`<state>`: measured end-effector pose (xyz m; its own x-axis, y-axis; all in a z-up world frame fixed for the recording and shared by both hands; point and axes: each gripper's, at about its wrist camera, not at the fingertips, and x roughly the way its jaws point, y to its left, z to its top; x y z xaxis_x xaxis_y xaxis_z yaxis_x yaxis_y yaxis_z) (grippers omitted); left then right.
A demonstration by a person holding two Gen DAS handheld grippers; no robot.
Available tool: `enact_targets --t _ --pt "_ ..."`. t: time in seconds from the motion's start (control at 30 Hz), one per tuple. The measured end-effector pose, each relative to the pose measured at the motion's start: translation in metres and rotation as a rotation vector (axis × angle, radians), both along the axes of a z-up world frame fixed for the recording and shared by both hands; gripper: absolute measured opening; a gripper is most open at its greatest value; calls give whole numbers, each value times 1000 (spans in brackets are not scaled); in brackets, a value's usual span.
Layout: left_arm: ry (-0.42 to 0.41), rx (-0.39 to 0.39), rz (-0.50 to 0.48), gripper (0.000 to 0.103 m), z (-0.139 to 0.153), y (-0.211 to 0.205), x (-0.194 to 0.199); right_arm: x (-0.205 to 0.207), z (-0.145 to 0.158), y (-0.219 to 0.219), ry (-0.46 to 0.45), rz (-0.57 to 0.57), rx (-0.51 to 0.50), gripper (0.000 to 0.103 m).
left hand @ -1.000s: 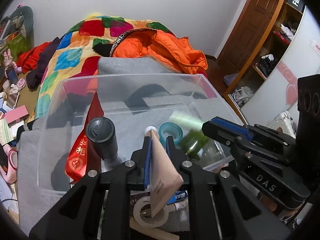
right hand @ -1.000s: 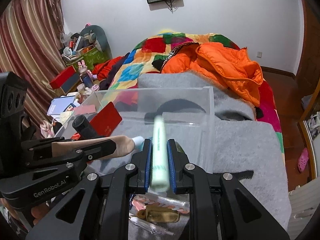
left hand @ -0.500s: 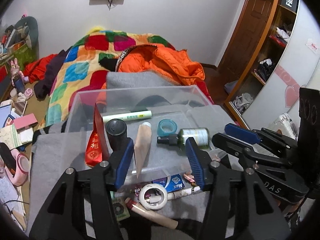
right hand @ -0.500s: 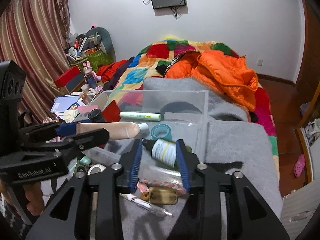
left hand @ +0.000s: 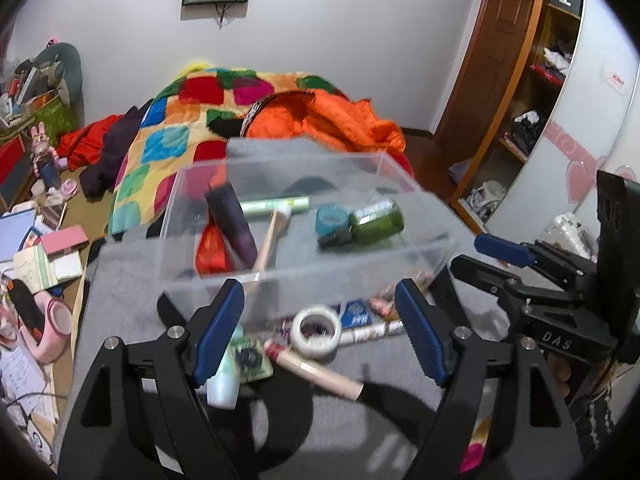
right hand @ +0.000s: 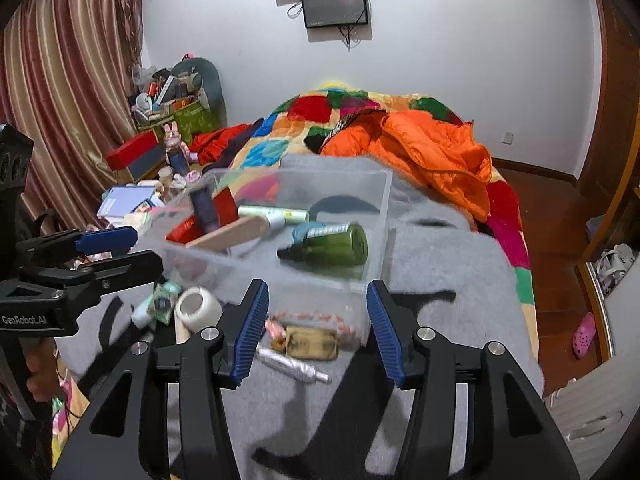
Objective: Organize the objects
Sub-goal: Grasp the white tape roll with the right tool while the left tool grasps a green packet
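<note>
A clear plastic box (left hand: 424, 216) (right hand: 384, 208) stands on a grey blanket. Inside lie a beige tube (left hand: 269, 240) (right hand: 236, 232), a pale green tube (left hand: 276, 205) (right hand: 264, 213), a green bottle (left hand: 376, 219) (right hand: 336, 243), a teal tape roll (left hand: 330, 218), a dark bottle (left hand: 234, 222) and a red packet (left hand: 208, 246). My left gripper (left hand: 320, 334) is open and empty, above loose items before the box. My right gripper (right hand: 318, 330) is open and empty, just before the box's front wall.
Before the box lie a white tape roll (left hand: 316, 326) (right hand: 198, 306), a beige stick (left hand: 316, 370), a small white bottle (left hand: 224, 384), a brown wallet-like item (right hand: 310, 342) and a silver tube (right hand: 292, 365). A bed with colourful quilt and orange jacket (right hand: 432, 156) lies behind.
Both grippers have opened: the left let go of the beige tube, the right of the pale green tube, both now lying in the box. Both grippers have pulled back from the box.
</note>
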<state>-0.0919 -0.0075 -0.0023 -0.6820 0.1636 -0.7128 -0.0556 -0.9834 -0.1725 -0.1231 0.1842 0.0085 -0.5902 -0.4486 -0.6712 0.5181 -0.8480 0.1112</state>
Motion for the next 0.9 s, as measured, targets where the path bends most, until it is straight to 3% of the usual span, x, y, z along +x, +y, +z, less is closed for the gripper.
enact_targets --t 0.27,0.43,0.8,0.9 --pt "-84 -16 39 78 -41 -13 16 5 -39 3 -100 16 37 47" --pt "-102 -6 75 78 -54 -33 25 11 -45 -9 -121 52 23 48" --pt "-135 -23 51 47 -75 -38 15 22 -43 -76 -82 186 82 48" --pt "-130 8 52 41 -77 -45 18 21 -45 -88 -84 210 96 48"
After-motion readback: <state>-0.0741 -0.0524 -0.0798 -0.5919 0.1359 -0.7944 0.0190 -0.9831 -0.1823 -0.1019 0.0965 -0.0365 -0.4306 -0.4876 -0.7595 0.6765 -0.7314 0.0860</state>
